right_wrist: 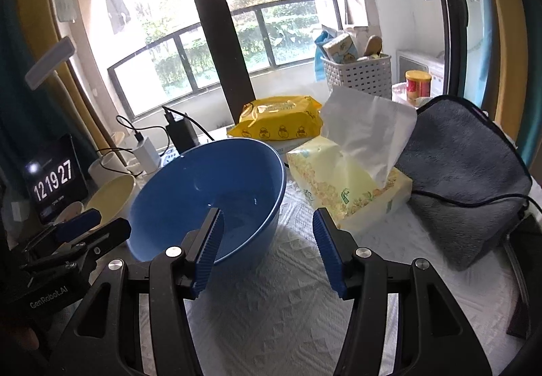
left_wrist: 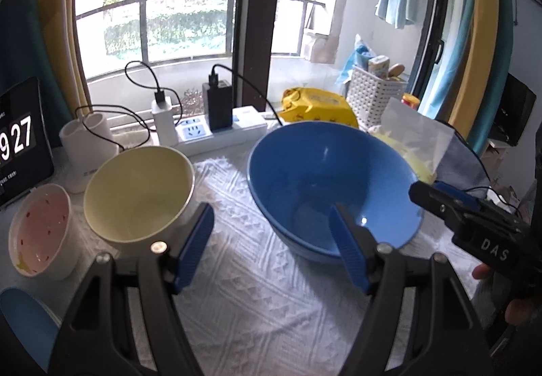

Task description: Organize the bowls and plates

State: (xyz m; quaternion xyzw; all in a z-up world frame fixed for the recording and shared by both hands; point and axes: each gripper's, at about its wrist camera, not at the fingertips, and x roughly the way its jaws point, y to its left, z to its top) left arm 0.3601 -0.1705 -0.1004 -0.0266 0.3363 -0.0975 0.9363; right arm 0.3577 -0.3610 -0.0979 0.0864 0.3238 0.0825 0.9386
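Left wrist view
- Left gripper [left_wrist: 272, 223]: jaws stand wide with nothing between the blue pads; it hangs over the white textured cloth [left_wrist: 257, 291].
- Blue bowl [left_wrist: 333, 189]: upright on the cloth, ahead and to the right; the gripper's right finger overlaps its near rim in the picture, though contact cannot be told from this angle.
- Cream bowl [left_wrist: 139, 191]: upright, left of the blue bowl and apart from it, just ahead of the left finger.
- White cup with pink inside [left_wrist: 40, 230]: left of the cream bowl, close beside it.
- Blue plate edge [left_wrist: 25, 325]: at the lower left corner, only partly in view.
- Right gripper [left_wrist: 437, 198]: reaches in from the right edge, its tip near the blue bowl's right rim.
- Behind: white power strip [left_wrist: 216, 132] with chargers plugged in, a clock display [left_wrist: 20, 138] at far left.

Right wrist view
- Right gripper [right_wrist: 267, 240]: jaws parted fairly wide and empty; its left finger lies over the blue bowl's [right_wrist: 210, 193] near rim in the picture, its right finger over bare cloth.
- Tissue box [right_wrist: 349, 186]: just right of the blue bowl, a sheet standing up from it.
- Yellow wipes pack [right_wrist: 277, 120]: behind the bowl.
- Grey cloth pouch [right_wrist: 464, 179]: right of the tissue box.
- White basket [right_wrist: 359, 76]: by the window, holding packets.
- Left gripper [right_wrist: 91, 223]: at the left edge, beside the cream bowl [right_wrist: 110, 198].
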